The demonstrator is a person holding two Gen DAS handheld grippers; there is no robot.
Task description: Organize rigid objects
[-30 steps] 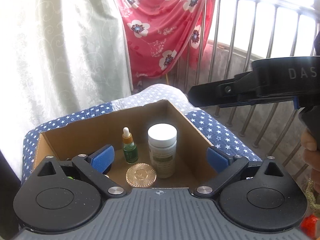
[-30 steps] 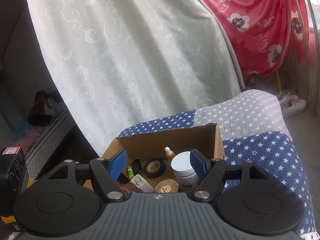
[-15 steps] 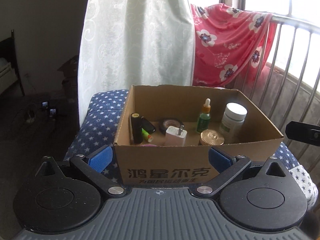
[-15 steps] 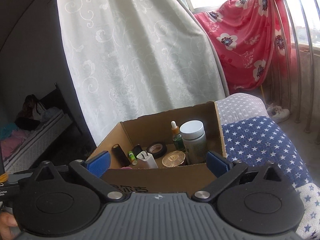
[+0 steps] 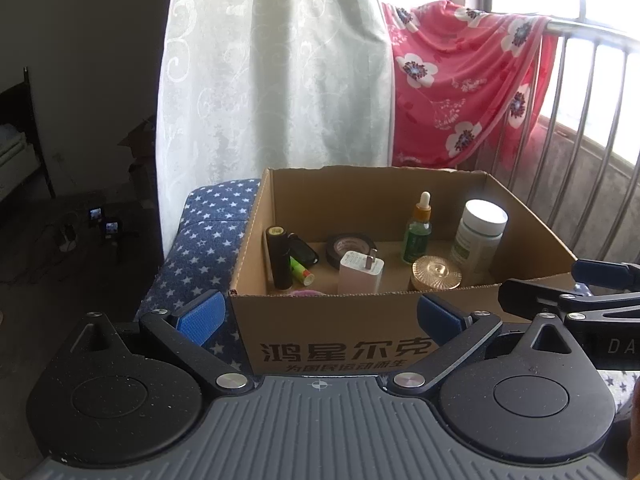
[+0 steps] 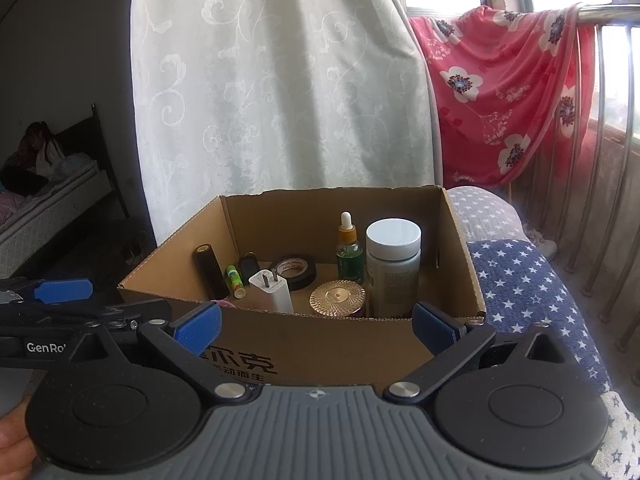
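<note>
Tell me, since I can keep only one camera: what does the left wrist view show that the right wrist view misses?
Only the left wrist view: two small lit screens on the dark floor.
Only the right wrist view: a bed at left.
Both: the cardboard box, its white-capped bottle, dropper bottle, white charger, and both open grippers, left gripper, right gripper.

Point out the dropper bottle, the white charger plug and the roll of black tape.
dropper bottle [image 5: 417, 236], left wrist view, on its green glass body
white charger plug [image 6: 271, 291], right wrist view, on its front face
roll of black tape [image 6: 294, 270], right wrist view, on its outer rim
</note>
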